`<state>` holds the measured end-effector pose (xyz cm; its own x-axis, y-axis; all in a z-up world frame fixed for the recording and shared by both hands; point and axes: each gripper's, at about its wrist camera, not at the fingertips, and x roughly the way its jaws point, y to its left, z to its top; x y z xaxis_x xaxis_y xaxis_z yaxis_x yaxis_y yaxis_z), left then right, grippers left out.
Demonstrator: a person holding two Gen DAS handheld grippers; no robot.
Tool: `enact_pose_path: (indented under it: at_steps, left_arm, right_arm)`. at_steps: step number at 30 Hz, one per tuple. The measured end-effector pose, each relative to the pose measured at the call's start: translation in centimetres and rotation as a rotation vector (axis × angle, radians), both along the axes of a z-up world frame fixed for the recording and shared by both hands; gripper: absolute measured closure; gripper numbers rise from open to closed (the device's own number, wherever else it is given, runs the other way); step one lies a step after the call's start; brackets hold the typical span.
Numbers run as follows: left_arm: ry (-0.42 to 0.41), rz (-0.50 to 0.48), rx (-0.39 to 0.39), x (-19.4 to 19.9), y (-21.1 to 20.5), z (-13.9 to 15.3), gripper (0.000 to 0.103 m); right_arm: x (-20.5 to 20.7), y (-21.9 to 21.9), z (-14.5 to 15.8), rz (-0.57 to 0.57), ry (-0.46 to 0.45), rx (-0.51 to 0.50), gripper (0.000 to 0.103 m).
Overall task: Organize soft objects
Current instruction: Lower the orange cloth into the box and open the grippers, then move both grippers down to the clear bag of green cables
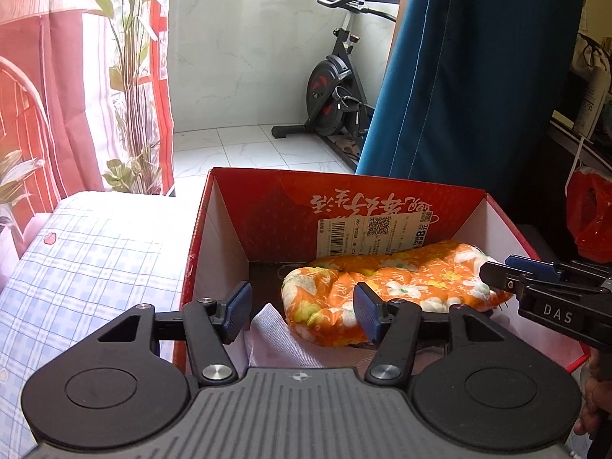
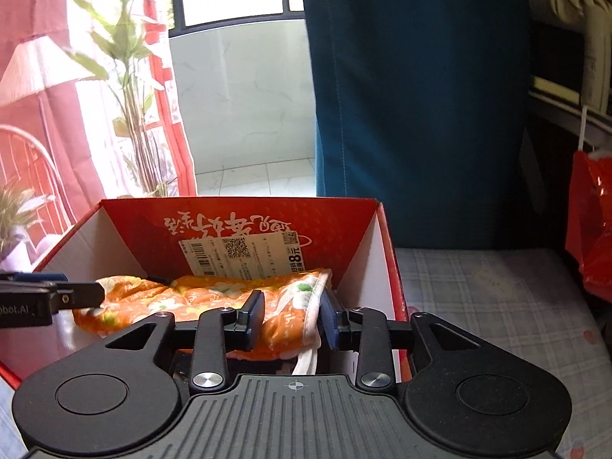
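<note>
An orange quilted cloth with white flowers lies inside a red cardboard box with white inner walls, which stands on the bed. My left gripper is open over the box's near left part, with the cloth's left end by its right finger. The right gripper reaches in from the right onto the cloth's other end. In the right wrist view my right gripper is open, with the cloth's hemmed end lying loosely between its fingers in the box. The left gripper shows at the left edge.
A pale cloth lies in the box's near corner. The box sits on a blue checked bedsheet. Beyond are a blue curtain, an exercise bike, a plant and a red bag.
</note>
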<state>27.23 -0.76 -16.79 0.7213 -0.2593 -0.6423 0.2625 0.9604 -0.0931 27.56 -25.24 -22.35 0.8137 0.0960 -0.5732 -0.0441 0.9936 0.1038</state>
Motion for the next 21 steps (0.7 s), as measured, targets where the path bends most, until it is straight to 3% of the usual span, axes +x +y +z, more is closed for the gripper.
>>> enact_pose_path:
  at_steps: [5, 14, 21]
  left_arm:
    - [-0.04, -0.028, 0.045, -2.0, 0.5, 1.4, 0.035]
    - [-0.082, -0.026, 0.038, -6.6, 2.1, 3.4, 0.035]
    - [-0.062, -0.042, 0.011, -11.1, 2.5, 2.8, 0.035]
  right_arm:
    - [-2.3, 0.5, 1.0, 0.056, -0.059, -0.035, 0.057]
    - [-6.2, 0.3, 2.1, 0.109, -0.123, -0.012, 0.055]
    - [-10.4, 0.8, 2.1, 0.157, -0.138, 0.027, 0.055]
